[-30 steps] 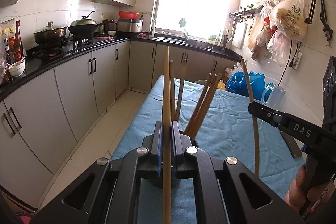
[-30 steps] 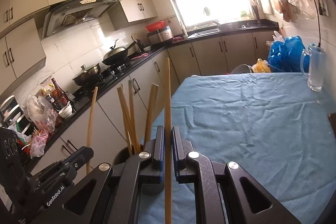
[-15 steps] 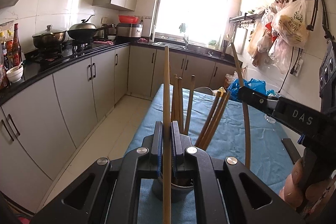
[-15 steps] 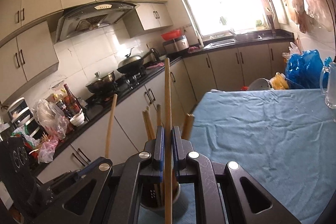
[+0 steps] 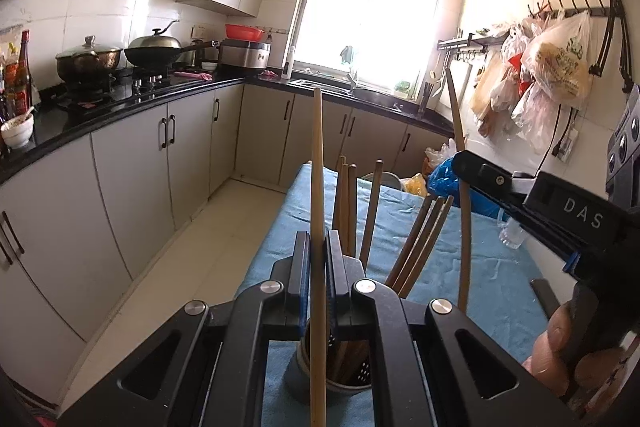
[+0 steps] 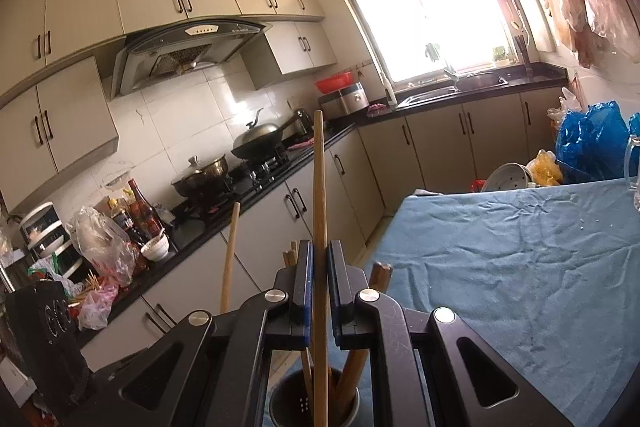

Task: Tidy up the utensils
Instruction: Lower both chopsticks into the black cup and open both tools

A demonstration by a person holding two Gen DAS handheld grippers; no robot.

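A chopstick (image 5: pixel 318 187) is pinched between the pressed-together pads of the left tongs (image 5: pixel 318 267), standing nearly upright with its lower end running out of view below. A second chopstick (image 6: pixel 319 211) is pinched the same way in the right tongs (image 6: pixel 319 275). Both tongs are held just above a holder (image 5: pixel 348 383), a dark round cup with small holes in its wall, which is set on the blue-covered surface (image 5: pixel 480 279) near its edge. Several more chopsticks (image 5: pixel 420 243) are stood in the holder, some upright and some leaning to the right in the left view. In the right view the holder (image 6: pixel 288 403) is seen directly beneath the tongs, with sticks leaning inside it. The right tongs are also seen in the left view, at the right, gripped by a hand (image 5: pixel 560 343). A glass mug (image 6: pixel 634 167) is stood at the far side of the surface.
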